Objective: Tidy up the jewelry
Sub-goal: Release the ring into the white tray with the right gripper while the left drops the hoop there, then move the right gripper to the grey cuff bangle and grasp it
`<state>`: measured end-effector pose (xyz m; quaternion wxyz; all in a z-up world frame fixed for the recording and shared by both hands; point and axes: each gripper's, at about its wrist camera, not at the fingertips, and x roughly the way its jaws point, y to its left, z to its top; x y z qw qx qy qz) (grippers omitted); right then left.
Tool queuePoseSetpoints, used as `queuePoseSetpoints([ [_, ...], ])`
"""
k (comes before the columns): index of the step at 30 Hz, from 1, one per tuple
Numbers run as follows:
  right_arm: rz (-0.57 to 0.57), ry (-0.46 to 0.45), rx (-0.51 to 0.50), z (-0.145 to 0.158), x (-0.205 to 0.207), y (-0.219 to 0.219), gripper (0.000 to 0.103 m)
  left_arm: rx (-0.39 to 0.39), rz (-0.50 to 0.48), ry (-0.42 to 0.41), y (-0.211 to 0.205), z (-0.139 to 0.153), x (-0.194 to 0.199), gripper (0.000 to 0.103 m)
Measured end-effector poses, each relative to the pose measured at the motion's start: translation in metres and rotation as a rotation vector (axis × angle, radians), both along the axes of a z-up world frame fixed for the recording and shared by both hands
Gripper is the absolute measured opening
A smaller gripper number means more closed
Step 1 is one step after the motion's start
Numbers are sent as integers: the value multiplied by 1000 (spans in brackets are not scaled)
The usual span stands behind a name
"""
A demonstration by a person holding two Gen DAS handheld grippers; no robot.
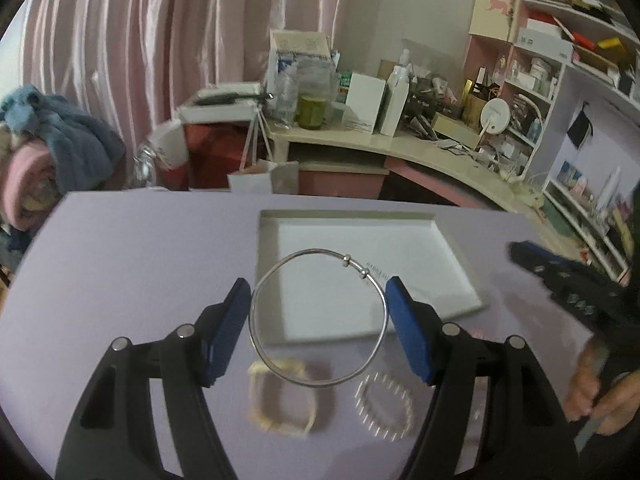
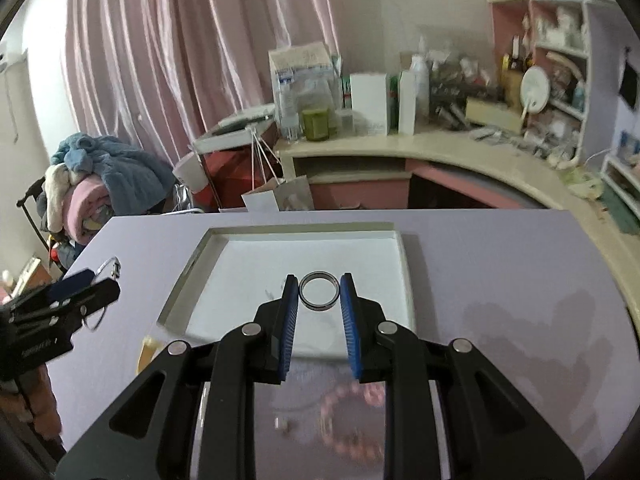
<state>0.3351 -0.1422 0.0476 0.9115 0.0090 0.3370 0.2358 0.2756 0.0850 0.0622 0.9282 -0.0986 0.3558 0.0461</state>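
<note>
Left gripper jaws wide, clamped across silver bangle, carried above table near tray's near edge. Right gripper jaws narrow, pinching dark ring over white tray. Step, judged: deposit both in tray. Lower near tray floor before releasing; ring may roll. Yellow bracelet, beaded bracelet lie on table near its near edge.

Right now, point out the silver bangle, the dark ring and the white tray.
silver bangle (image 1: 256, 344): left wrist view, on its lower left band.
dark ring (image 2: 320, 308): right wrist view, on its near rim.
white tray (image 2: 248, 264): right wrist view, on its bare floor, left of centre.
</note>
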Motion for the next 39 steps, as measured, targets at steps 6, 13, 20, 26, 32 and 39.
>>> queuePoseSetpoints([
  [6,-6,155,-33,-39,82,33,23,-68,8,111,10,-30,76,69],
  [13,-53,288,-75,-82,138,45,23,-47,32,173,22,-61,122,69],
  [20,-70,229,-52,-70,130,24,61,-50,27,193,22,-76,136,69],
  [26,-90,174,-40,-57,125,1,61,-53,36,214,19,-87,154,69],
  [32,-79,151,-19,-52,106,-14,61,-81,46,215,22,-86,151,77],
  [39,-33,72,-6,-29,54,-21,61,-32,53,113,29,-44,88,83],
])
